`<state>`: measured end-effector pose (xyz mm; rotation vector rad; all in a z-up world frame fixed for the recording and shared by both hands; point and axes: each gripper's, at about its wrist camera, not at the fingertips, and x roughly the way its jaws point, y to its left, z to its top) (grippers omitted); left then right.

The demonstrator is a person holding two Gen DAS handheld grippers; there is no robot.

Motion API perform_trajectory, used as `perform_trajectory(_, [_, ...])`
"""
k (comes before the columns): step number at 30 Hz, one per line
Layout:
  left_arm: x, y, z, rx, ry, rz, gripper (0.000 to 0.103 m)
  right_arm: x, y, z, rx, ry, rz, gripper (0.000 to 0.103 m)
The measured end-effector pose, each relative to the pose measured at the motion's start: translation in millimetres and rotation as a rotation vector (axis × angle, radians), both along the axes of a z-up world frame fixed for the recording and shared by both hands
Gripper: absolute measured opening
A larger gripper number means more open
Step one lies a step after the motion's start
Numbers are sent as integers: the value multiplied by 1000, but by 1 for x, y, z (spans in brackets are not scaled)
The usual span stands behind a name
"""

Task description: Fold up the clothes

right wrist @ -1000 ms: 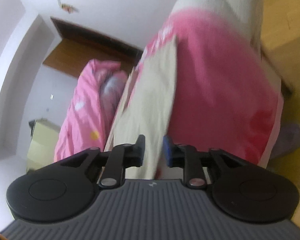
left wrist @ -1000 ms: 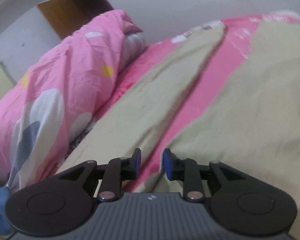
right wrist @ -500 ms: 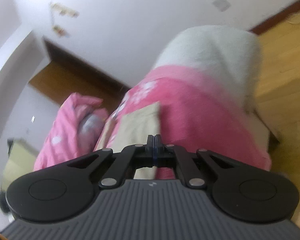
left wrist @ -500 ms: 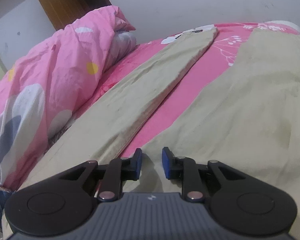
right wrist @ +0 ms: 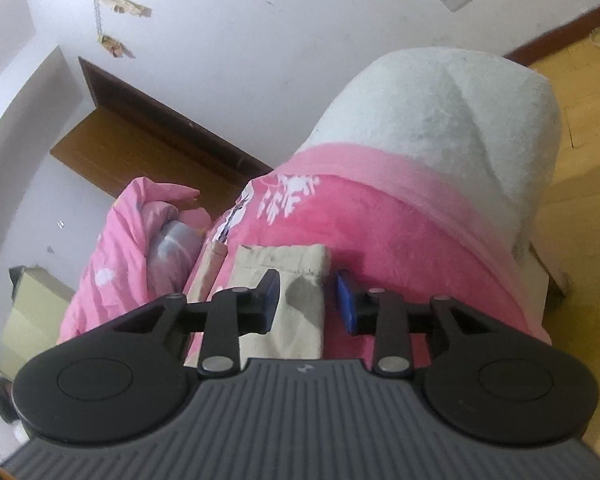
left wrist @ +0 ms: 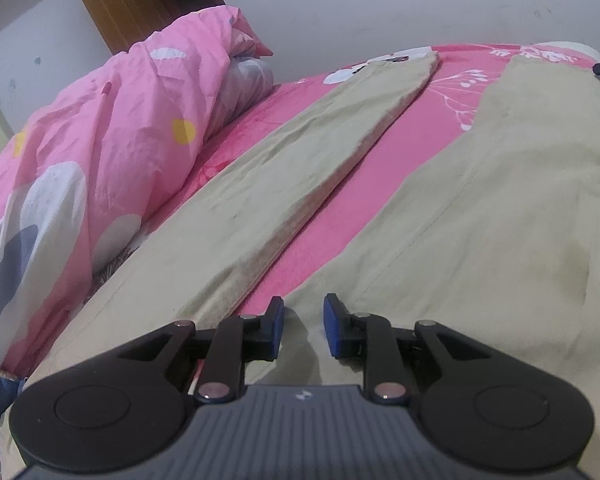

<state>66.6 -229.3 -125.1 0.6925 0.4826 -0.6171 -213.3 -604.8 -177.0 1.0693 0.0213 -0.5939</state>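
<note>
1. The left gripper (left wrist: 302, 326) has its jaws apart with nothing between them, low over the crotch of the beige trousers (left wrist: 480, 216).
2. The trousers lie flat on the pink bedsheet (left wrist: 364, 196), both legs running away from the left camera: one leg (left wrist: 284, 184) toward 11 o'clock, the other spreading toward 1 o'clock, with a strip of sheet showing between them.
3. A rumpled pink quilt (left wrist: 112, 152) with white, grey and yellow spots is heaped at 10 o'clock, just beside the left leg.
4. The right gripper (right wrist: 308, 300) is spread wide and holds nothing; its left blue pad (right wrist: 271, 300) sits over the hem end of a trouser leg (right wrist: 284, 268), its right pad over bare sheet.
5. In the right view, the second leg's hem (right wrist: 212, 260) shows at 11 o'clock, near the first.
6. A white mattress end (right wrist: 440, 120) rises at 1 o'clock, with wooden floor (right wrist: 580, 80) beyond at 2 o'clock.
</note>
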Motion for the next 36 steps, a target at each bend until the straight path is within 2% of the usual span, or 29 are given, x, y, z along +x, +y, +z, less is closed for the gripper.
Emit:
perform_trajectory(1, [0, 0, 0, 1, -2, 1, 23, 1, 0, 1, -11, 10, 3, 6])
perform_trajectory(2, [-1, 0, -1, 2, -4, 2, 23, 3, 0, 2, -21, 21, 5, 5])
perform_trajectory(5, [-1, -1, -1, 6, -8, 2, 23, -5, 5, 8, -83, 1, -11, 4])
perform_trajectory(8, [0, -1, -1, 5, -5, 2, 23, -17, 5, 3, -80, -17, -45, 4])
perform_trajectory(12, [1, -1, 0, 8, -3, 2, 23, -13, -1, -16, -54, 9, -46, 4])
perform_trajectory(15, [1, -1, 0, 13, -4, 2, 24, 1, 6, -2, -117, 50, 8, 5])
perform_trajectory(17, [-3, 16, 11, -10, 7, 34, 29, 11, 11, 8, -161, 79, 46, 8])
perform_trajectory(19, [-8, 33, 22, -32, 19, 66, 42, 21, 16, 18, -205, 107, 84, 12])
perform_trajectory(20, [-10, 42, 27, -43, 24, 82, 44, 26, 19, 23, -227, 122, 103, 12])
perform_trajectory(26, [-23, 93, 59, -110, 58, 178, 48, 56, 34, 52, -359, 207, 218, 11])
perform_trajectory(28, [-27, 110, 69, -132, 70, 210, 52, 91, 38, 50, -399, 356, 291, 8])
perform_trajectory(29, [-29, 119, 74, -143, 75, 226, 53, 105, 36, 47, -413, 434, 297, 1])
perform_trajectory(30, [-31, 127, 80, -154, 81, 243, 55, 111, 29, 44, -415, 458, 270, 0])
perform_trajectory(33, [-55, 187, 88, -158, 91, 356, 61, 99, 12, 57, -335, 504, 41, 0])
perform_trajectory(34, [-65, 208, 88, -164, 99, 401, 62, 96, 17, 65, -358, 534, -16, 6])
perform_trajectory(36, [-76, 238, 86, -173, 129, 471, 64, 96, 39, 78, -435, 533, 10, 6])
